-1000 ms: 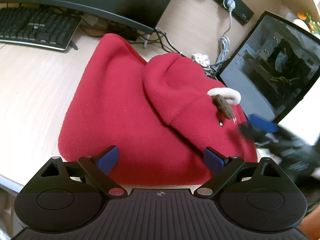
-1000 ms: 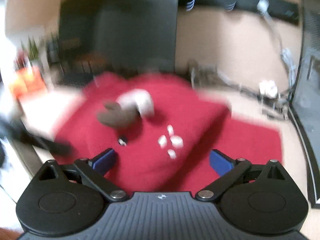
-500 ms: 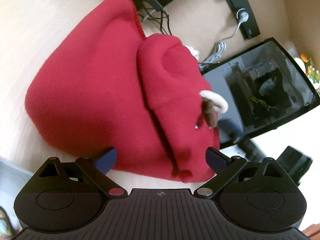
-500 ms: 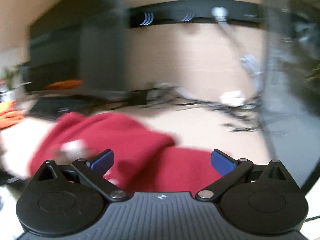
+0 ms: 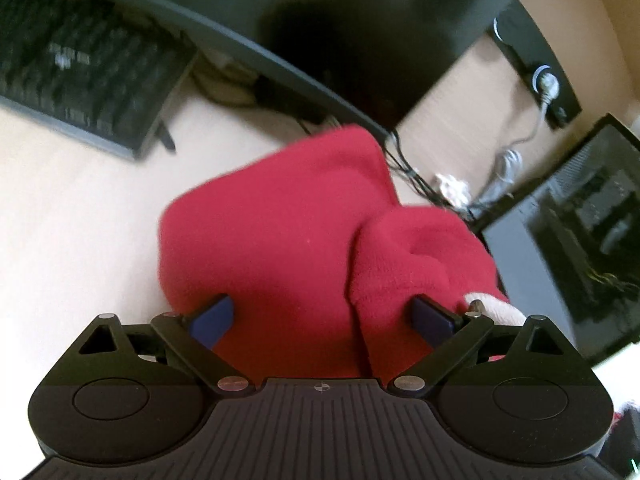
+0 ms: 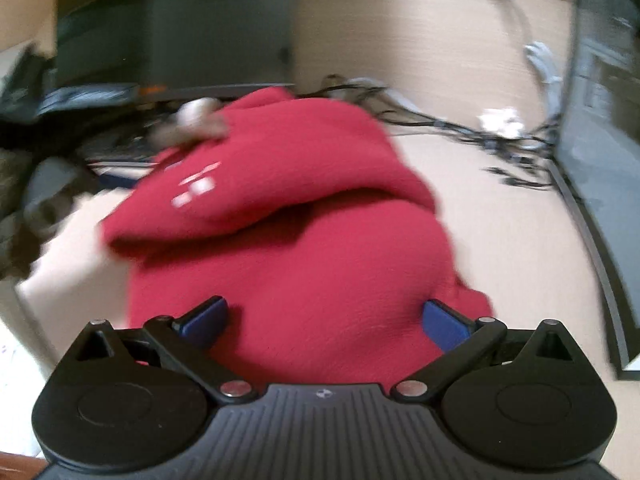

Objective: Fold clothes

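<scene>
Both claws — left claw (image 5: 322, 318), right claw (image 6: 324, 320) — spread wide over red fleece garment (image 5: 280, 248).

Both wrist views closely overlook one red garment (image 5: 280, 240).

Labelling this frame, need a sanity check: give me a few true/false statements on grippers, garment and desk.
1. Both grippers are open. True: the left gripper and right gripper each have their fingers spread wide, nothing clamped.
2. The garment is blue. False: the fleece garment is red; only the finger pads are blue.
3. A keyboard lies on the desk beyond the garment. True.
4. The garment hangs in the air. False: it lies bunched on the desk.
5. A hood-like fold with small white marks lies on top of the garment. True.
</scene>
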